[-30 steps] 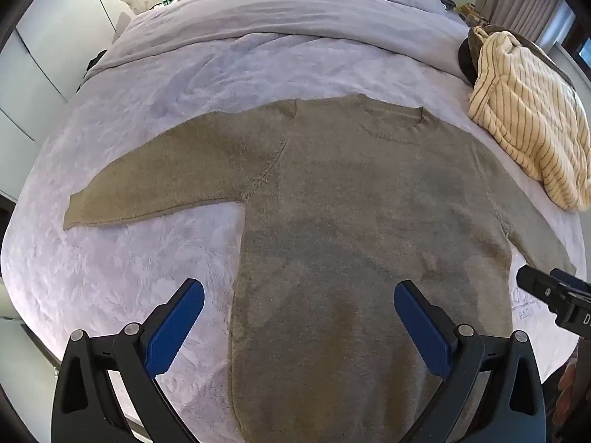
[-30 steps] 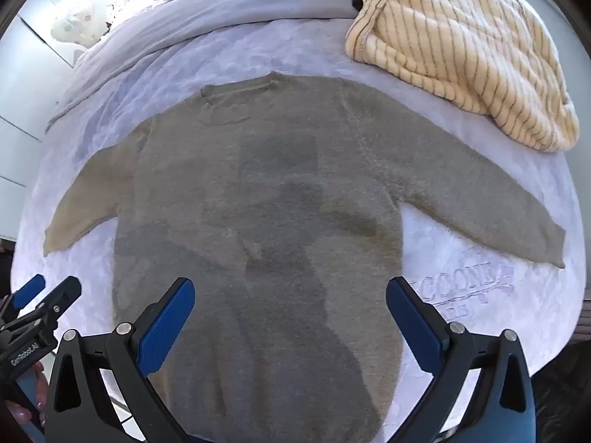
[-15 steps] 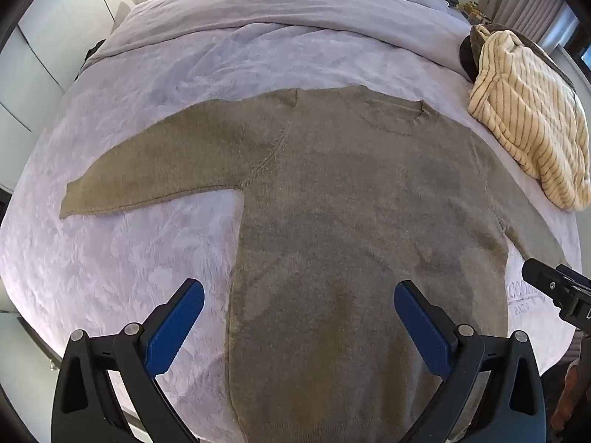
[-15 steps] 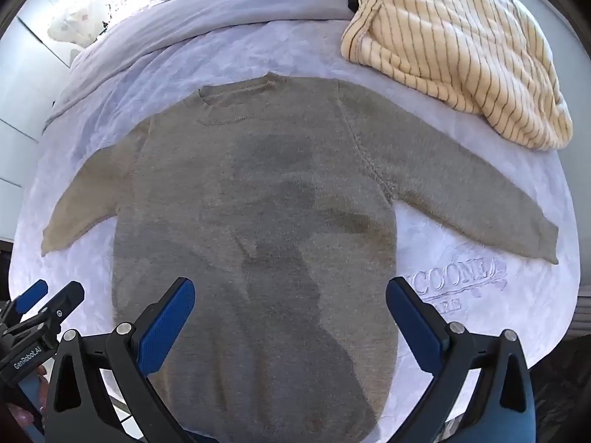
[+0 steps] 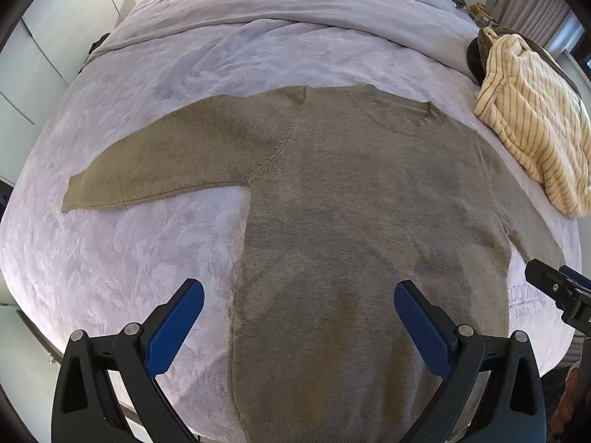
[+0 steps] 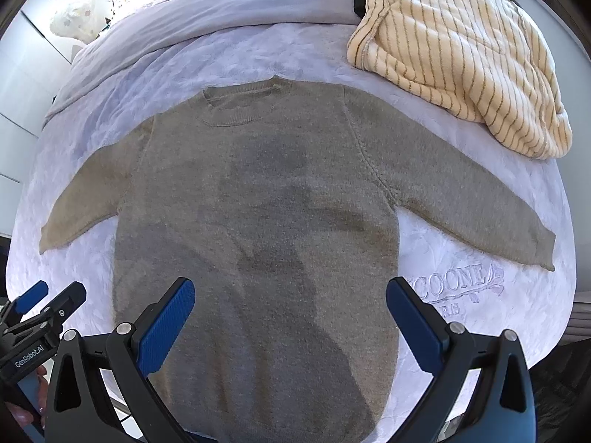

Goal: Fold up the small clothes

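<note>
An olive-brown knit sweater (image 5: 362,214) lies flat and face up on the bed, both sleeves spread out to the sides, collar at the far end; it also shows in the right wrist view (image 6: 258,203). My left gripper (image 5: 299,313) is open and empty, held above the sweater's lower left part. My right gripper (image 6: 290,310) is open and empty above the sweater's lower middle. The right gripper shows at the right edge of the left wrist view (image 5: 557,291). The left gripper shows at the lower left of the right wrist view (image 6: 40,313).
The bed has a pale lilac patterned cover (image 5: 122,258) with embroidered lettering (image 6: 458,288) near the right sleeve. A cream striped garment (image 6: 461,51) lies bunched at the far right, also in the left wrist view (image 5: 535,140). White cupboards (image 5: 37,55) stand left of the bed.
Both grippers have drawn back and risen slightly, so more of the sweater's hem and the bed shows. The sweater has not moved. Both stay open.
</note>
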`<state>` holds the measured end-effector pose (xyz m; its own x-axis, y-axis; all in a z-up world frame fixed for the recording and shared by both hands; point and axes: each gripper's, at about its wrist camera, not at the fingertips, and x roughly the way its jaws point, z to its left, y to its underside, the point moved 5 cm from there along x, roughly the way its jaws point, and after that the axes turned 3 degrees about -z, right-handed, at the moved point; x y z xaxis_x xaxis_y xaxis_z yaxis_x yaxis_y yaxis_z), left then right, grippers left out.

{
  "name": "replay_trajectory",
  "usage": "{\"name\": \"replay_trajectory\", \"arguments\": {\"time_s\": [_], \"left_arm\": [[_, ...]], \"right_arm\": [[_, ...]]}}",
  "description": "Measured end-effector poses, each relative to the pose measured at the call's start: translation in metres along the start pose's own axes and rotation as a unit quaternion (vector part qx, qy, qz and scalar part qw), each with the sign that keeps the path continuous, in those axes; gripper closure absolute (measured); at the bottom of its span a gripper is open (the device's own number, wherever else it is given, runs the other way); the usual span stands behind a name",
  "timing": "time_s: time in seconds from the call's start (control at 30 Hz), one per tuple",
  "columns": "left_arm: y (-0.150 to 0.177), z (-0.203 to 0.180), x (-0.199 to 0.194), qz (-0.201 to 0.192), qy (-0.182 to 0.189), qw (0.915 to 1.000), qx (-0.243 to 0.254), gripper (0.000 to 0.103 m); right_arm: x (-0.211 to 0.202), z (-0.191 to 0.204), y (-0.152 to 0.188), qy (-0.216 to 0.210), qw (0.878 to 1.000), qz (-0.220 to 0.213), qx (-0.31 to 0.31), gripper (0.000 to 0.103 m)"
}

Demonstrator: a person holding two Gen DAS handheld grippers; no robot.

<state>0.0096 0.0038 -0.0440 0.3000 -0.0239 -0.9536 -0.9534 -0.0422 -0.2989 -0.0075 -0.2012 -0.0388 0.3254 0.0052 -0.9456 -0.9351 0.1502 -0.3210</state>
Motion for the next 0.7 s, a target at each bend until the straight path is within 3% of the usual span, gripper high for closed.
{"name": "replay_trajectory", "arguments": {"time_s": [0.7], "left_arm": [[0.0039, -0.0005, 0.0039, 0.008, -0.001, 1.0, 0.004, 0.0]], "right_arm": [[0.0025, -0.0039, 0.0017, 0.007, 1.0, 0.01, 0.011, 0.0]]}}
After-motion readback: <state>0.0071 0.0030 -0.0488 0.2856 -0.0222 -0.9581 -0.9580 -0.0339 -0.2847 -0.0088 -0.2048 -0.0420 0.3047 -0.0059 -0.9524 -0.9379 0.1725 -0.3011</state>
